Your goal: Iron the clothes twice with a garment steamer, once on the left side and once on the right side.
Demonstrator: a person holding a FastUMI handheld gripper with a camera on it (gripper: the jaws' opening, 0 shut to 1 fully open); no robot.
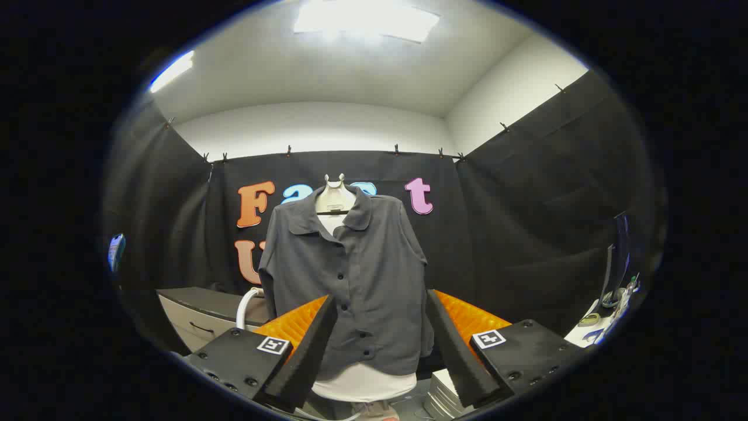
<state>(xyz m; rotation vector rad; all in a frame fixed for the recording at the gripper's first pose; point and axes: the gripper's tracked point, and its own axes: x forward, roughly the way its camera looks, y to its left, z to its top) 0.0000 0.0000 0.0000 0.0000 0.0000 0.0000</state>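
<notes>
Hand-held gripper (383,327) is hanging wide open, gripping nothing.
Shirt (350,280) is waiting mid-frame; no steamer taken up, both passes seemingly remaining.

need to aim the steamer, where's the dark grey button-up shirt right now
In the claw's view, the dark grey button-up shirt hangs on a white mannequin torso just beyond the open claw, before the black cloth wall.

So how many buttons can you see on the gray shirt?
4 on the gray shirt, down its front placket beyond the open claw: mid-chest, below it, lower, near the hem. Folds or the collar may hide others.
</notes>
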